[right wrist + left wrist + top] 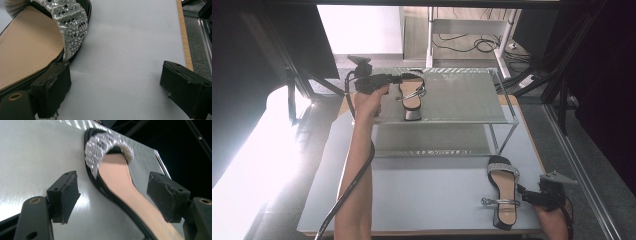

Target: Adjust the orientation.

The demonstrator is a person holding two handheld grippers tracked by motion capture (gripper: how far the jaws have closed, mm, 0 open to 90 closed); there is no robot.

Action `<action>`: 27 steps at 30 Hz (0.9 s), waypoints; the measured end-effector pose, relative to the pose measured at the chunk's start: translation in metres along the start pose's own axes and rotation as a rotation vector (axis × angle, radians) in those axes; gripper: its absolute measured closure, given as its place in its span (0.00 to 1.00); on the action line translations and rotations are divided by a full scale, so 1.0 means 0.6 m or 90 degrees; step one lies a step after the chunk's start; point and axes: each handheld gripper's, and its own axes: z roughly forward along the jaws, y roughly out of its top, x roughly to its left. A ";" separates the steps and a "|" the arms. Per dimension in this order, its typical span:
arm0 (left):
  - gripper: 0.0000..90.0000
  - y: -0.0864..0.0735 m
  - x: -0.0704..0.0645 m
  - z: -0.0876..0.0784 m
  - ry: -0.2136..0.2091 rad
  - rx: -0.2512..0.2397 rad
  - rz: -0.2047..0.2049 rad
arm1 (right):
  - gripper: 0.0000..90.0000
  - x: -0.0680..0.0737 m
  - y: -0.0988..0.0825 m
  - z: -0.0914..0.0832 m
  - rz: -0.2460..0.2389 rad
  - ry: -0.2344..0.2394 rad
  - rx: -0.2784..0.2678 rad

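Black sandal point(412, 95) with a glittery toe band lies near the left edge of my rack's point(462, 95) top shelf, bare shelf stretching right. My left gripper point(112, 195) stands apart around it, not pressing. My right gripper point(115, 92) gapes beside the second sandal point(504, 192) on the table point(422, 195).

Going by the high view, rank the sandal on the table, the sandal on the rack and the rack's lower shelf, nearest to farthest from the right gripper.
From the right gripper:
1. Sandal on the table, right beside it, at its left.
2. Rack's lower shelf, mid-table, farther up-left.
3. Sandal on the rack, top shelf, at the left gripper.
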 end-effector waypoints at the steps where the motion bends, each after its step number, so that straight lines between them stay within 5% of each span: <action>1: 0.28 -0.004 0.000 -0.005 -0.005 -0.002 0.002 | 0.11 0.000 0.000 0.000 0.000 0.000 0.000; 10: 0.23 -0.040 -0.013 -0.055 -0.048 -0.007 0.027 | 0.11 0.000 0.000 0.000 0.000 0.000 0.000; 27: 0.21 -0.110 -0.046 -0.147 -0.067 -0.033 0.085 | 0.11 0.000 0.000 0.000 -0.001 0.000 0.001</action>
